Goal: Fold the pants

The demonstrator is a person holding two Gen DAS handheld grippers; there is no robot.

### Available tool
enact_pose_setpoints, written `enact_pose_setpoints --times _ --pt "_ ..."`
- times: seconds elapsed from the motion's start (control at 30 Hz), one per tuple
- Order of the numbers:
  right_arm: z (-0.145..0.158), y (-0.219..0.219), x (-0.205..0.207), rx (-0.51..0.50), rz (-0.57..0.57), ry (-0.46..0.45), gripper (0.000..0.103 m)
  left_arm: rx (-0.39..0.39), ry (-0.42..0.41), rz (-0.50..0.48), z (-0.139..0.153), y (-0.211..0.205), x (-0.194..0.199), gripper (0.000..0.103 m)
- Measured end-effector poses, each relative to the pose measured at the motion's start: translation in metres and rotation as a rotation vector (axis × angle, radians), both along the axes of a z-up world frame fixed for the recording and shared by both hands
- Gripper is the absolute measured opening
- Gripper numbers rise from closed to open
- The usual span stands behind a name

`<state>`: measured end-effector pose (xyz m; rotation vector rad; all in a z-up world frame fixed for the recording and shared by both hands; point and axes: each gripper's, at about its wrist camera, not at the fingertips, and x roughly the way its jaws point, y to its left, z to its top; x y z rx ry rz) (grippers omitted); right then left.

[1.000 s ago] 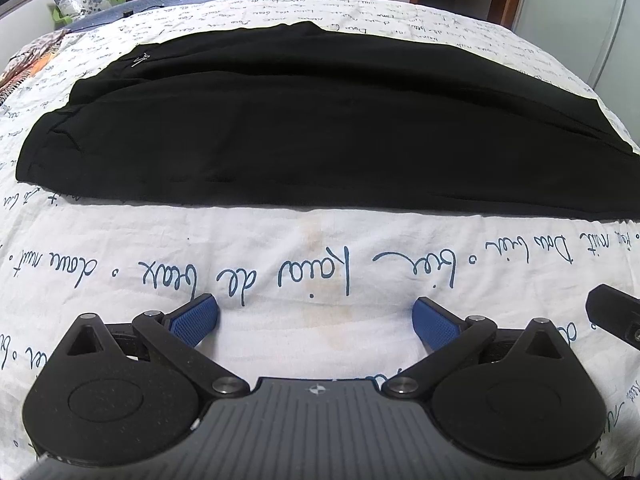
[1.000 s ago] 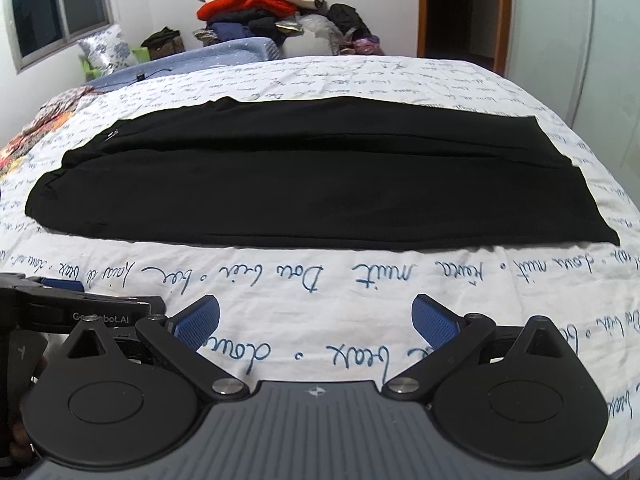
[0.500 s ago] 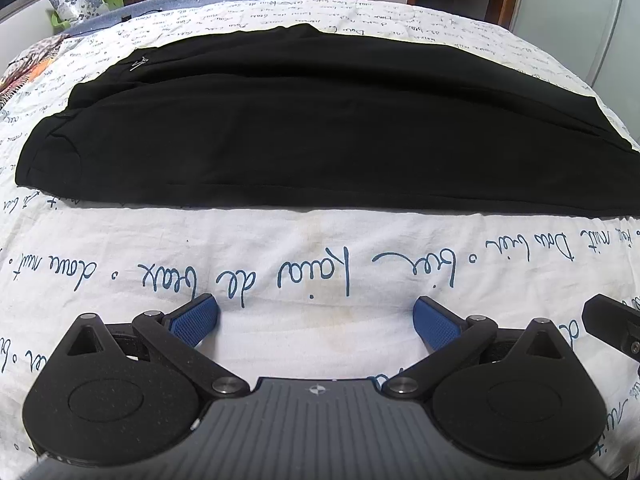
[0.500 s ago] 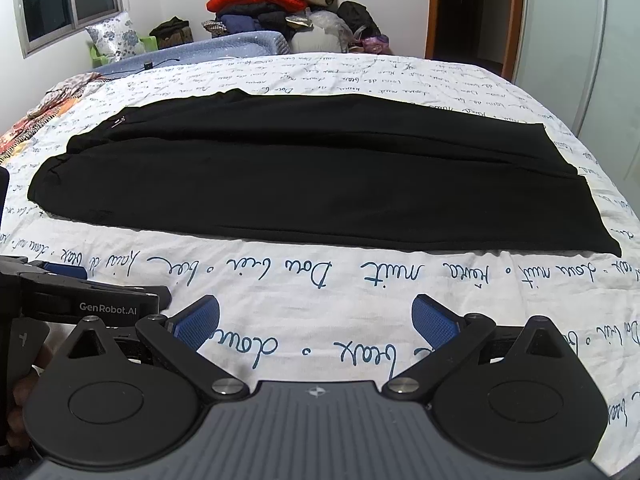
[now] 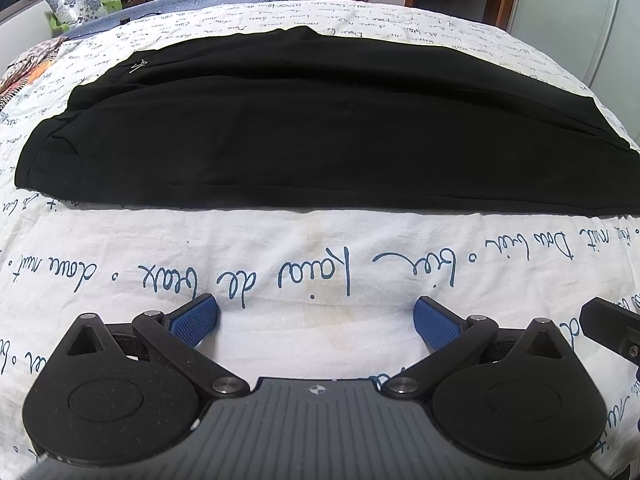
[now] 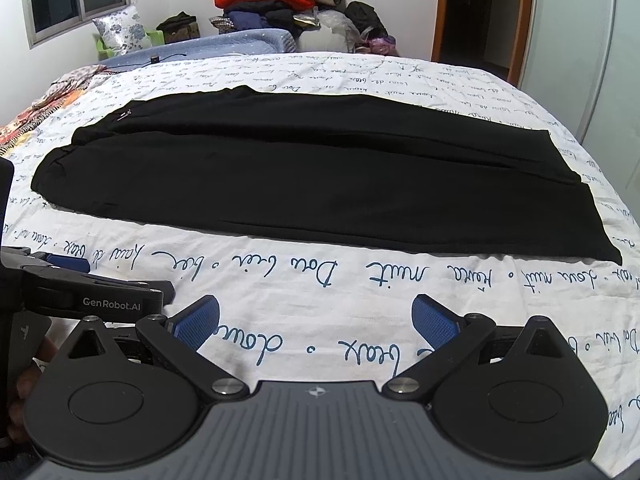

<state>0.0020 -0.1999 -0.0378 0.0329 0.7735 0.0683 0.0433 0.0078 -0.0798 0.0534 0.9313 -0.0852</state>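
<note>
Black pants (image 5: 320,128) lying flat on a script-printed sheet (image 5: 320,248), left gripper (image 5: 316,318) and right gripper (image 6: 316,318) near them, both wide open, holding nothing.

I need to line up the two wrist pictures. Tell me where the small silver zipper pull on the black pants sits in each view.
Left wrist: zipper pull, upper left, near the pants' far edge.
Right wrist: zipper pull, upper left, same far edge of the pants.
Shared landmark: floral pillow by the window.

Script-printed bedsheet (image 6: 320,296), clothes pile (image 6: 288,4)
</note>
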Motion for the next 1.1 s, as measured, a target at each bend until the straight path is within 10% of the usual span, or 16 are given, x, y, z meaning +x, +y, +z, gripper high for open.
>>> enact_pose_setpoints --times 0.7,1.1 --pt "-0.002 -0.004 0.006 0.004 0.007 -0.002 0.103 0.001 -0.004 -0.027 0.007 0.002 0.008 0.103" --pt "0.085 -0.052 0.028 -0.138 0.233 -0.581 0.103 -0.035 -0.344 0.166 0.109 0.164 0.102 0.103"
